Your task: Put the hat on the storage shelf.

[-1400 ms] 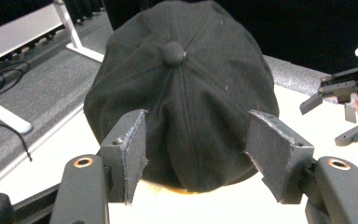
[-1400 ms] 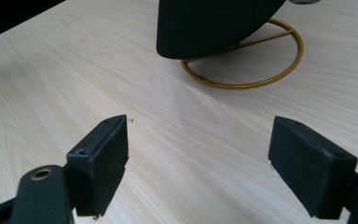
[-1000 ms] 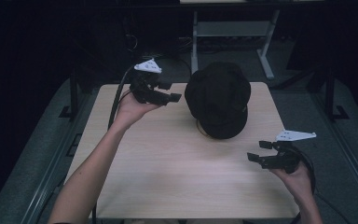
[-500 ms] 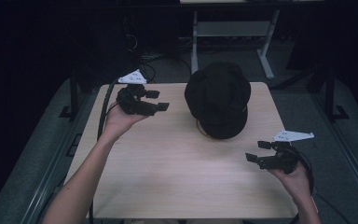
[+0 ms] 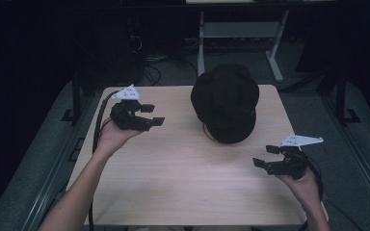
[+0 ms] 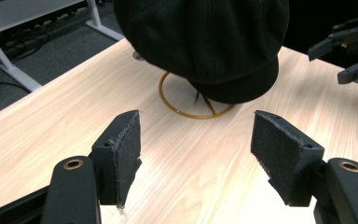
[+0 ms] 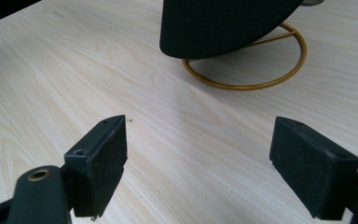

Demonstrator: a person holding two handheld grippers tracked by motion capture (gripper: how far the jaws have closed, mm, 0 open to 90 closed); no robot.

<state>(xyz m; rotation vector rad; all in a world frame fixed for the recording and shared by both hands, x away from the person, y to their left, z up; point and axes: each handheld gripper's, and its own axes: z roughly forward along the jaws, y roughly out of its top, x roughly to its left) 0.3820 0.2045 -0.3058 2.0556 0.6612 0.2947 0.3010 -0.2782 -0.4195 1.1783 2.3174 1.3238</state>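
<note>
Left tongs [image 5: 150, 114]: moved away from the hat [image 5: 226, 102], lower; jaws just widened, empty.
Right tongs [image 5: 266, 156]: open, empty, unmoved.
Risk: a one-sided pull tips the hat's wire stand [image 7: 247, 70] on the bench [image 5: 173, 178].

A light wooden table [image 5: 173, 192] with a pale grain carries the scene. Directly on it, towards the far right, rests a thin gold wire ring [image 7: 279, 79], the base of a stand. A black hat [image 5: 226, 103] sits on that stand, raised above the tabletop and overhanging the ring.
</note>
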